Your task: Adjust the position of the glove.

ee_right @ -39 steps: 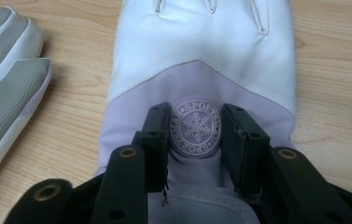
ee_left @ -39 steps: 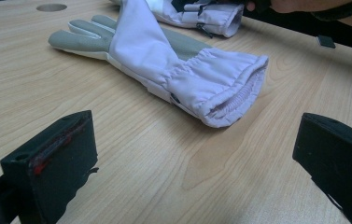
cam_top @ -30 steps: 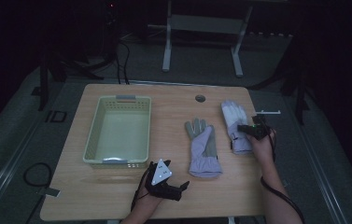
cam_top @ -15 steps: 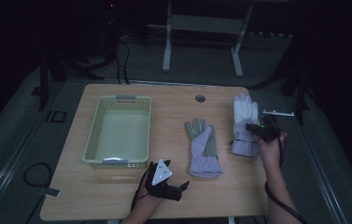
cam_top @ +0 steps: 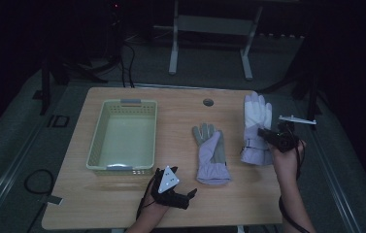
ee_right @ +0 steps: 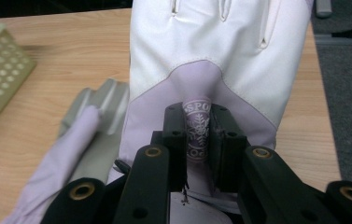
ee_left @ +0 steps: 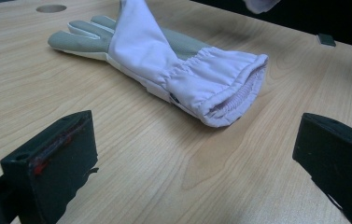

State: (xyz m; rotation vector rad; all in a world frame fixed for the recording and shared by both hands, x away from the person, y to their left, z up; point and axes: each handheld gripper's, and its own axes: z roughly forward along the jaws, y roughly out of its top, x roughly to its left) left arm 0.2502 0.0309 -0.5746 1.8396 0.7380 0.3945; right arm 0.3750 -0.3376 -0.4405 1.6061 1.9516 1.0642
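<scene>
A lavender glove with a grey palm [cam_top: 210, 154] lies flat at the table's middle; in the left gripper view its cuff [ee_left: 220, 88] faces my jaws. My left gripper [cam_top: 190, 198] rests near the front edge and is open [ee_left: 192, 144], a short way from that cuff, with bare wood between its jaws. A second glove, white and lavender [cam_top: 257, 127], is lifted at the table's right edge. My right gripper [cam_top: 268, 137] is shut on a fold of its lavender back [ee_right: 197, 123], and its white fingers [ee_right: 220, 56] point away from me.
A pale green mesh basket [cam_top: 122, 104] with nothing in it stands on the left half of the wooden table [cam_top: 112, 204]. There is a round cable hole [cam_top: 208, 102] near the far edge. Grey floor lies just past the right edge, and a metal stand [cam_top: 209, 24] is beyond the table.
My right gripper has risen and moved away from me with the white glove, which has come up off the table. The left gripper and the flat glove have kept still.
</scene>
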